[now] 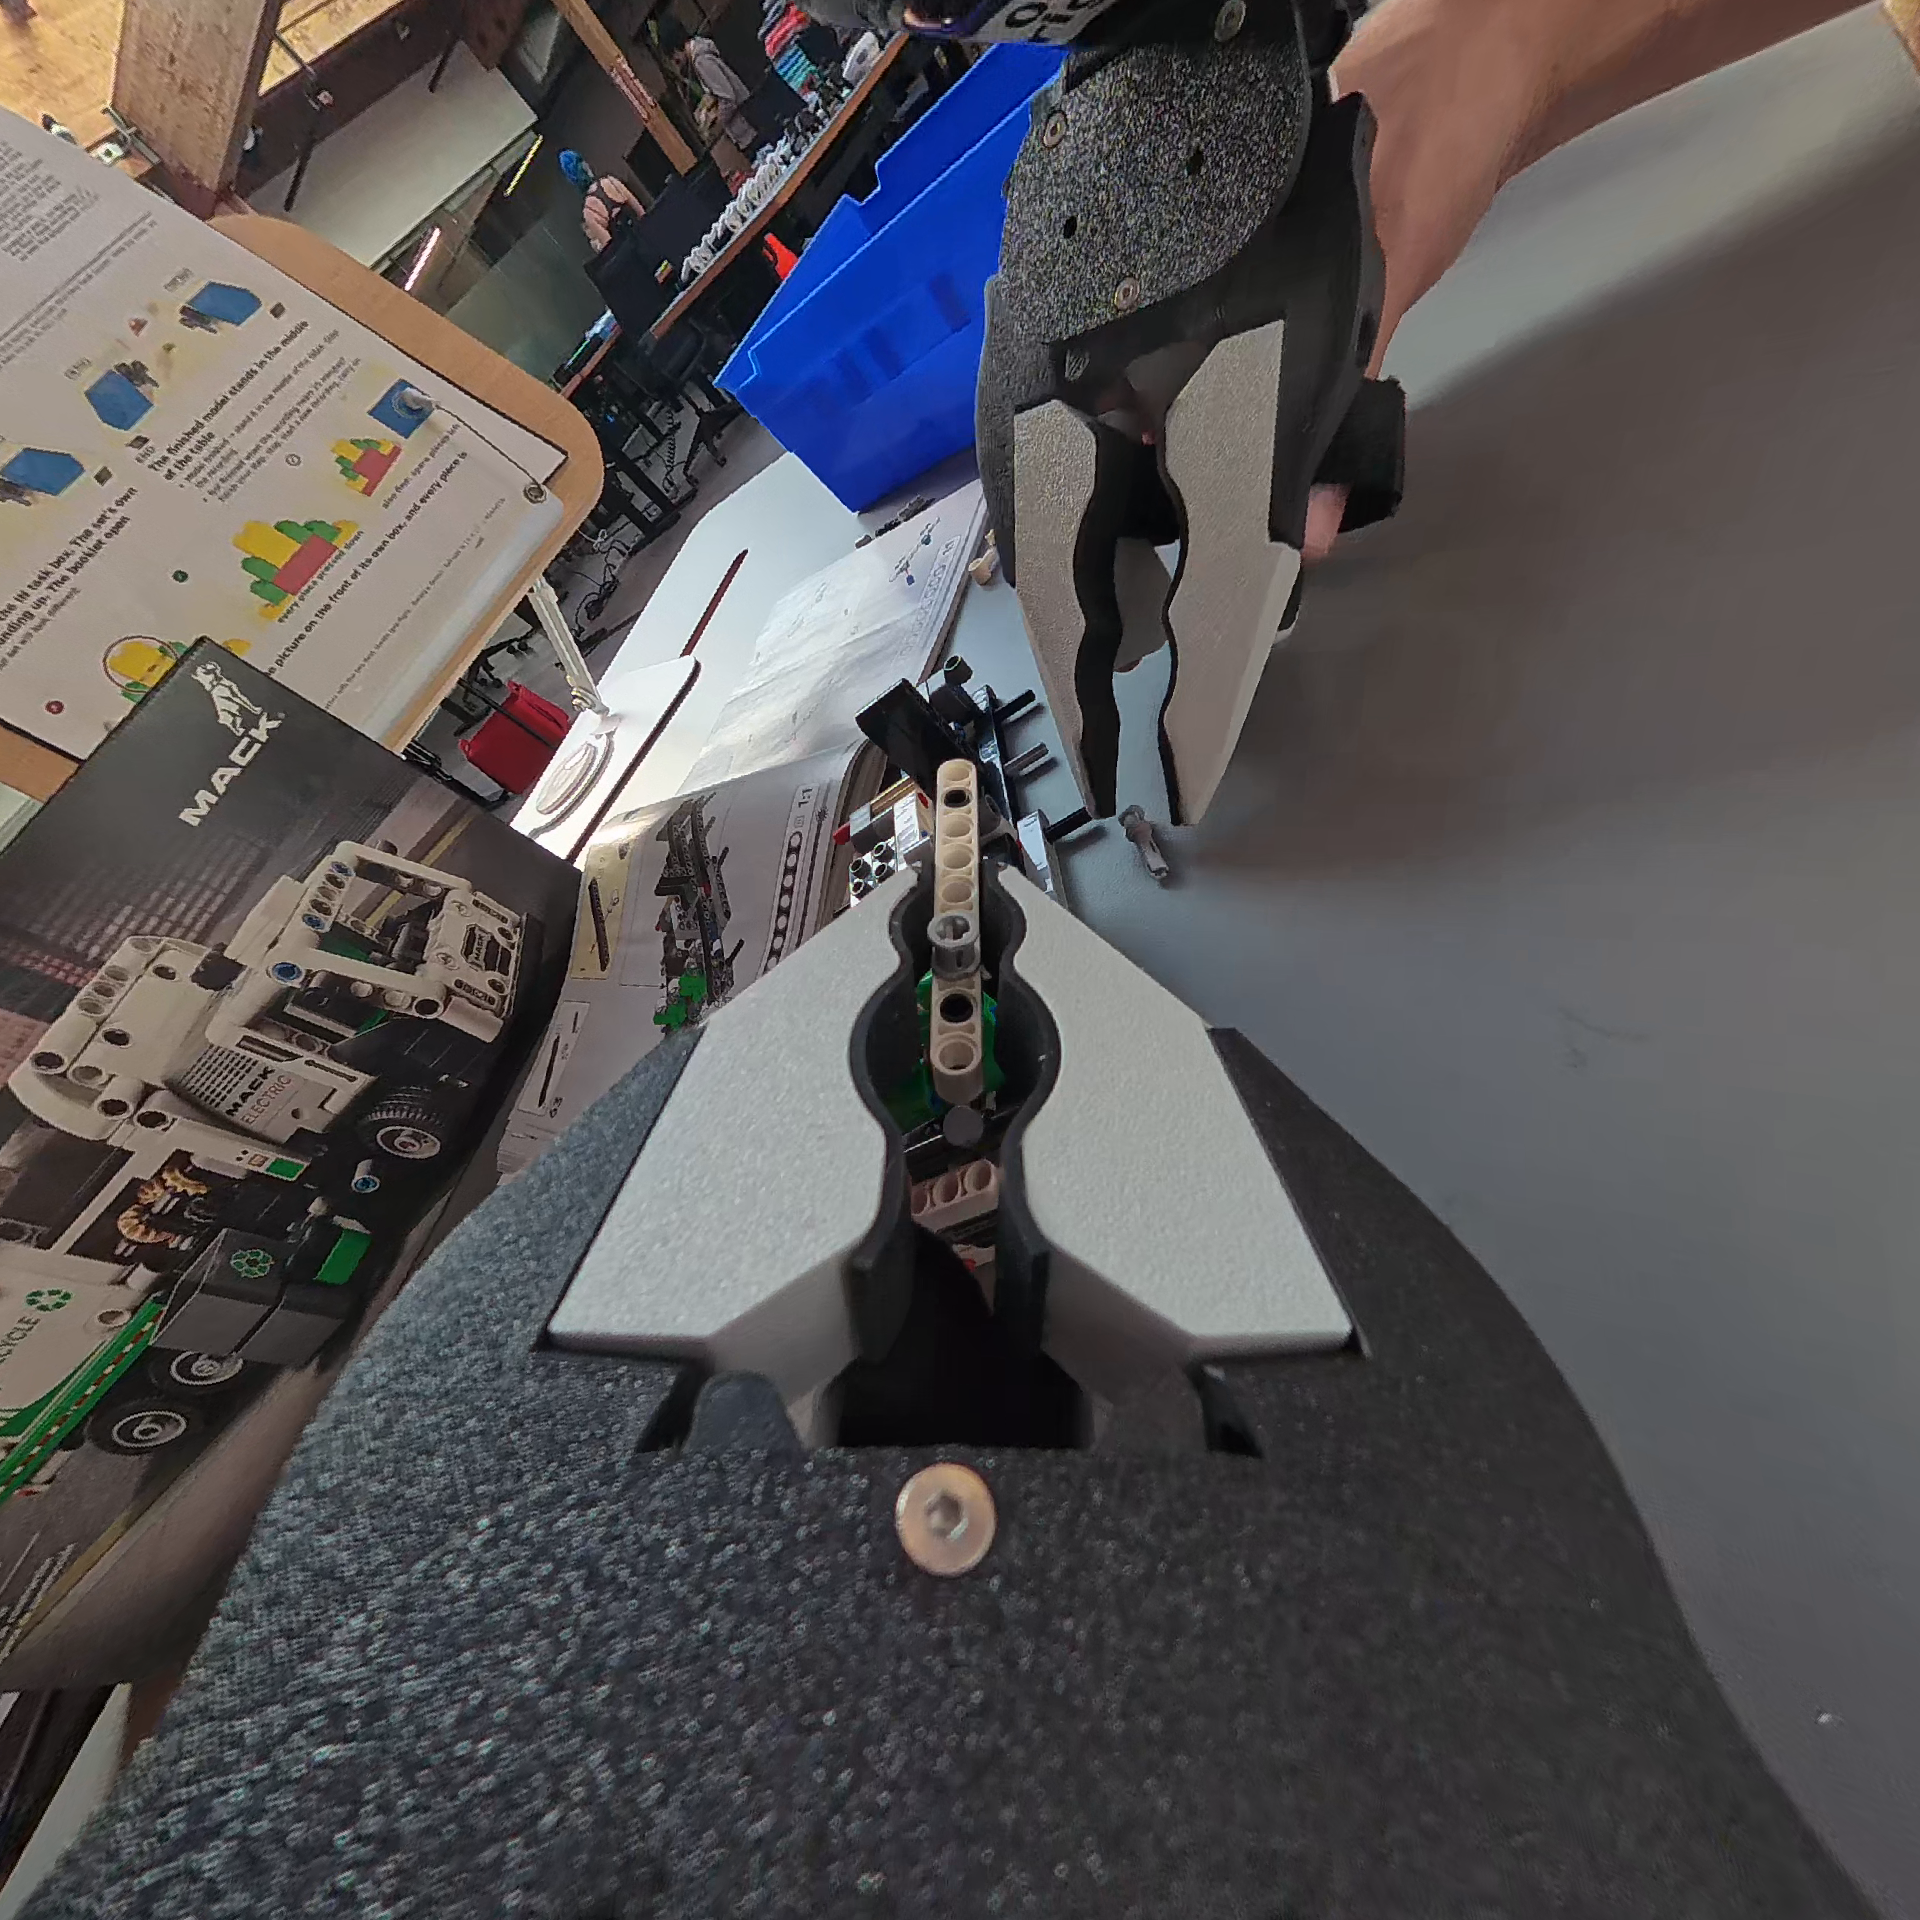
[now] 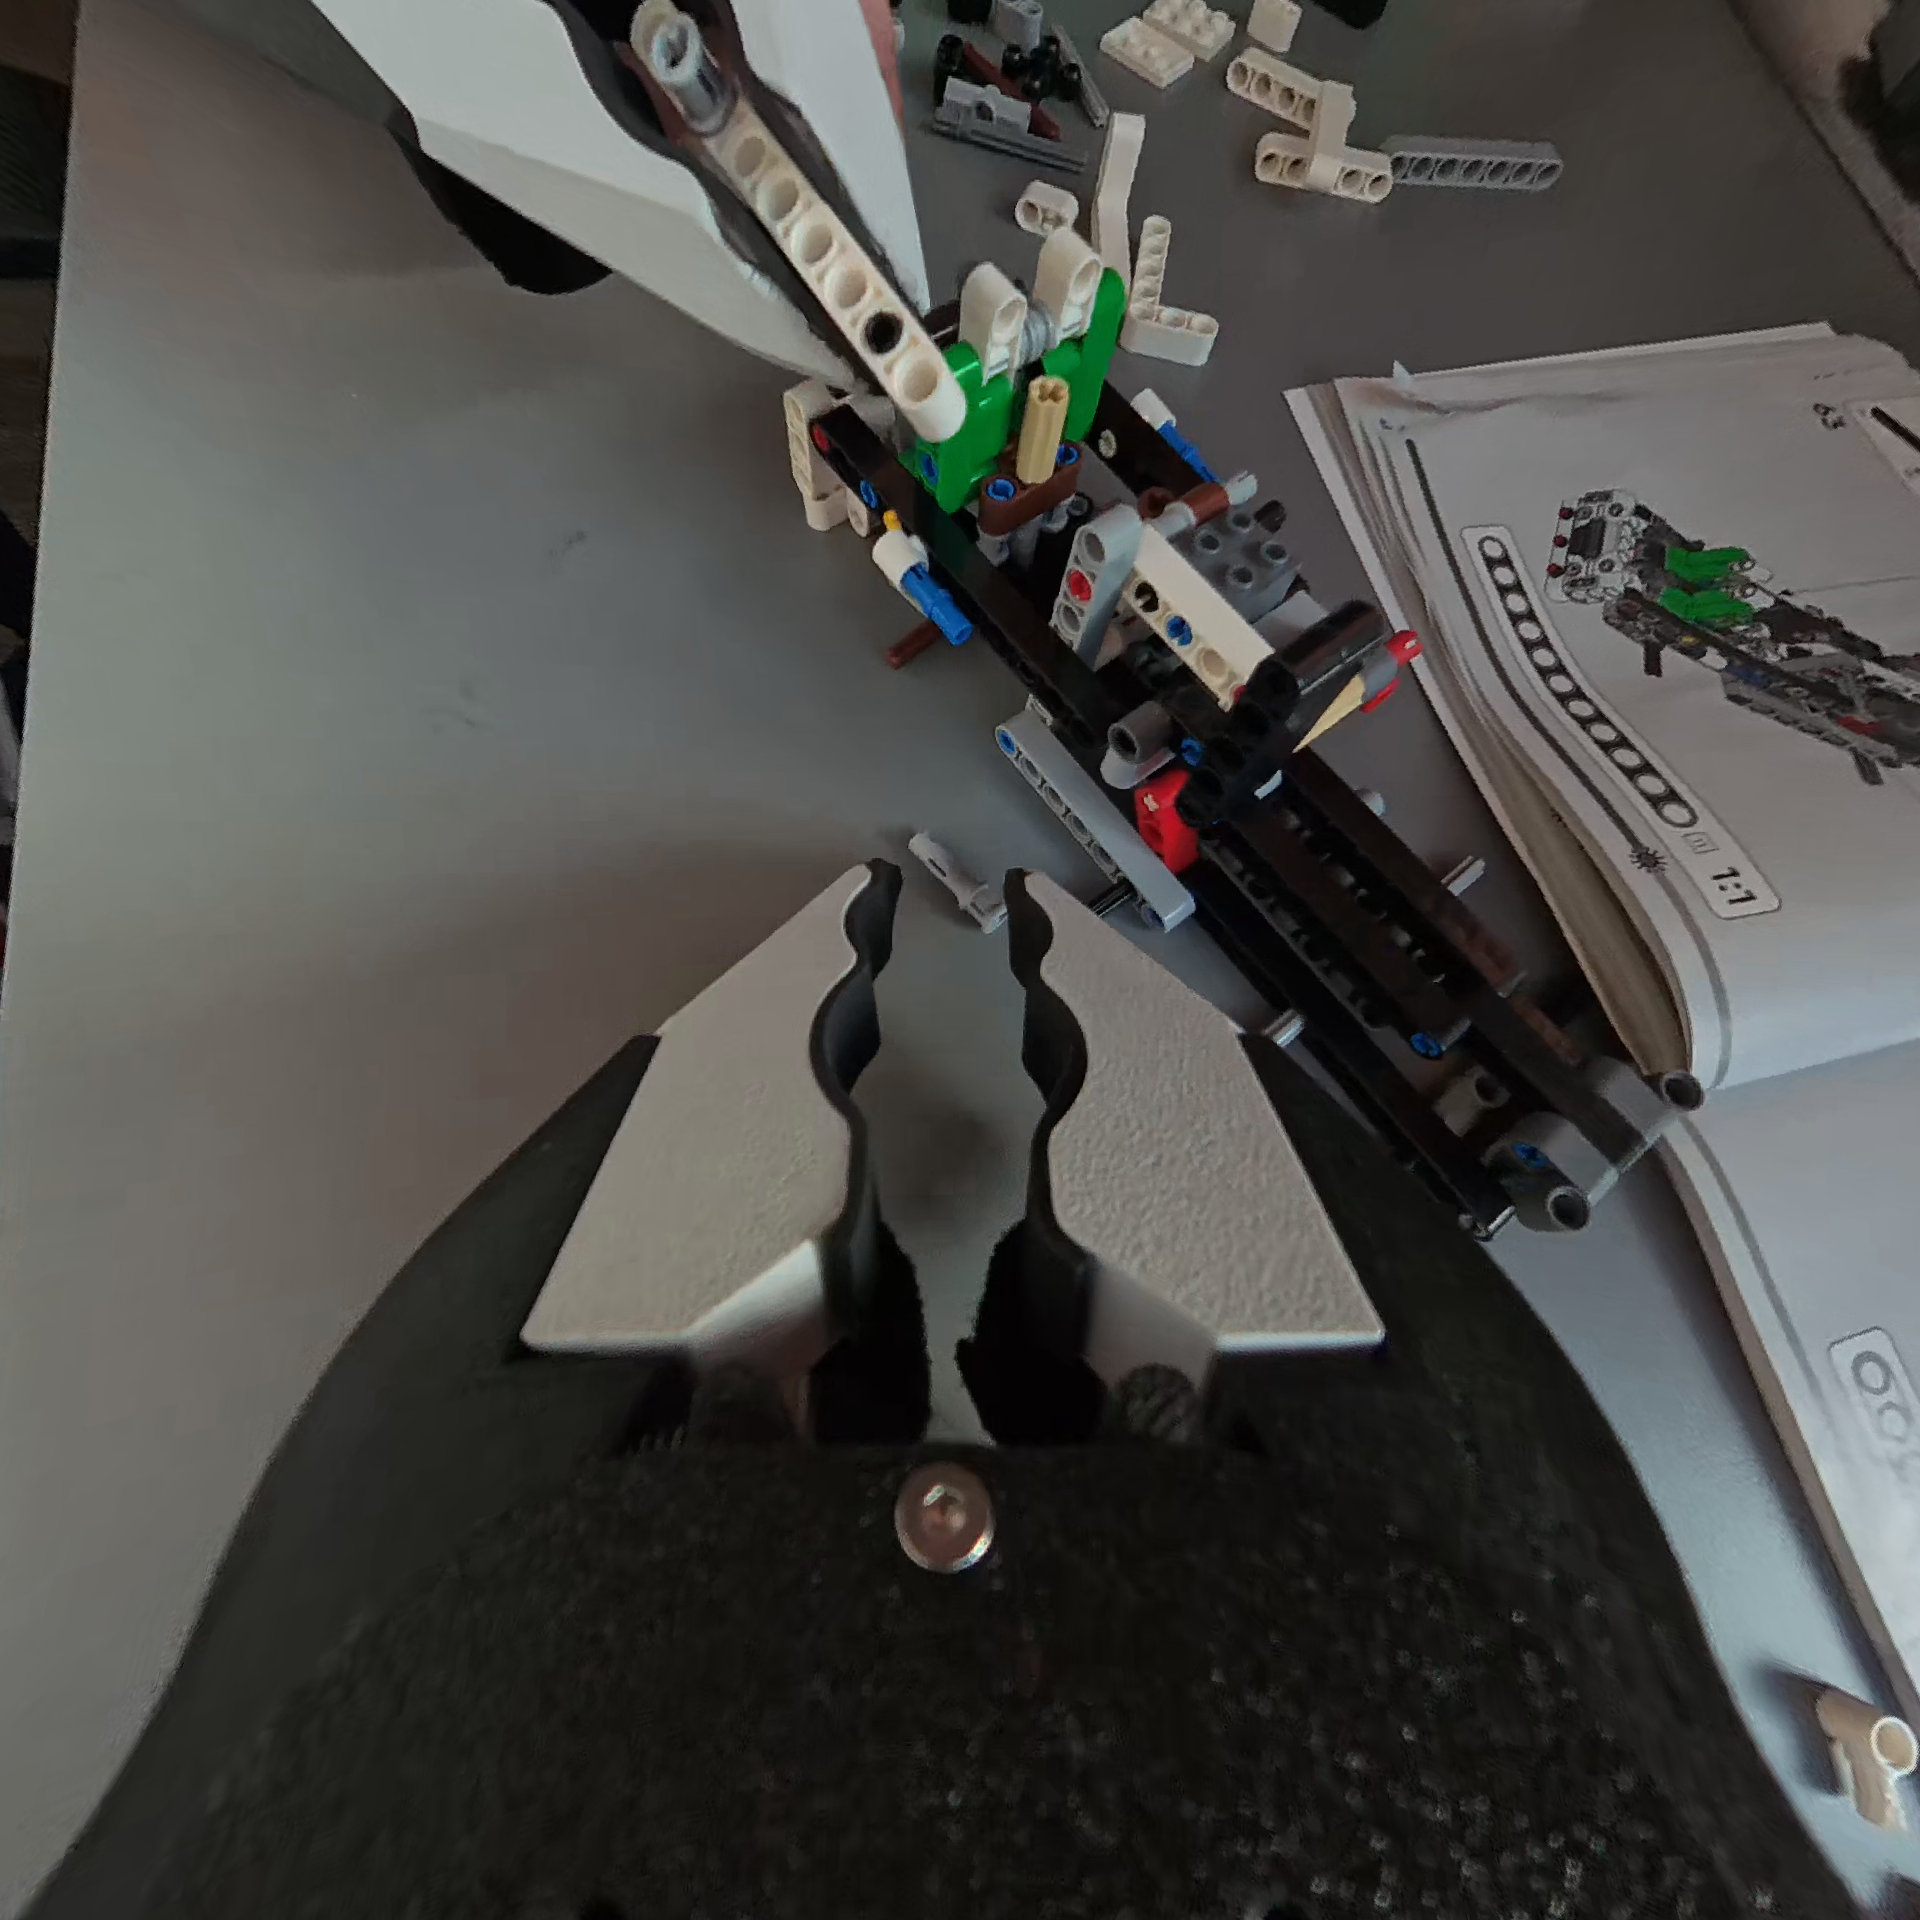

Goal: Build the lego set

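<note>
Grey table [image 2: 312, 727] fills both views, with the black truck chassis [image 2: 1299, 831] running diagonally through centre frame. Left gripper [image 1: 954, 883], angled down, has its fingers clamped on a white holed beam [image 1: 954, 935]. Right gripper [image 2: 943, 883], fingers apart, hovers before a small grey pin [image 2: 956, 878].

I count one long black-framed lego chassis [image 2: 1195, 727], one open paper instruction booklet [image 2: 1662, 675] just beside it, one blue plastic bin [image 1: 883, 312], and two tools [image 2: 945, 894] [image 1: 961, 914].

White beam [image 2: 821, 249], green bracket [image 2: 997, 416]
</note>
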Demonstrator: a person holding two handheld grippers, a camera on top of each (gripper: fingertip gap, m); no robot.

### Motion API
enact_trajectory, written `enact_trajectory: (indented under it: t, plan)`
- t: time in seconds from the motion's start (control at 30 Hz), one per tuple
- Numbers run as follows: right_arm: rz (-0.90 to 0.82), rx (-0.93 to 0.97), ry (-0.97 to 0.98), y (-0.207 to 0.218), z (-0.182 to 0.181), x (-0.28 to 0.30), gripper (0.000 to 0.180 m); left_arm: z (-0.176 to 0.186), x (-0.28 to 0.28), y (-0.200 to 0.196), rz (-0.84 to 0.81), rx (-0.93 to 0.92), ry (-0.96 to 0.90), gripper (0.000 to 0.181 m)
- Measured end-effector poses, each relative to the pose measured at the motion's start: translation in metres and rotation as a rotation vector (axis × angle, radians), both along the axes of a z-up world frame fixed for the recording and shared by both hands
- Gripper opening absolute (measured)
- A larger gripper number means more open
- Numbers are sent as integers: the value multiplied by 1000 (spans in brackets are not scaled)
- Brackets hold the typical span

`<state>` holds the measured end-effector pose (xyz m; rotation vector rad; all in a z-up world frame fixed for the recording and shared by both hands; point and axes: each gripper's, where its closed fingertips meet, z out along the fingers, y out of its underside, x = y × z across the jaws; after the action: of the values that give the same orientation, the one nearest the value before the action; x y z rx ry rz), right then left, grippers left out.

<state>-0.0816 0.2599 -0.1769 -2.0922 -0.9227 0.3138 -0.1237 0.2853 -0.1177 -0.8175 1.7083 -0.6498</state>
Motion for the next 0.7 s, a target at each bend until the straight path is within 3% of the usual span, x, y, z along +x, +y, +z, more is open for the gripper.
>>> enact_trajectory:
  t: [0.33, 0.7]
  plan:
    - [89, -21, -22, 0, -8, -6, 11, 2, 0, 1, 3, 8, -3, 4]
    - [61, -2, -39, 2, -9, -7, 4, -3, 0, 1, 13, 7, 16, 4]
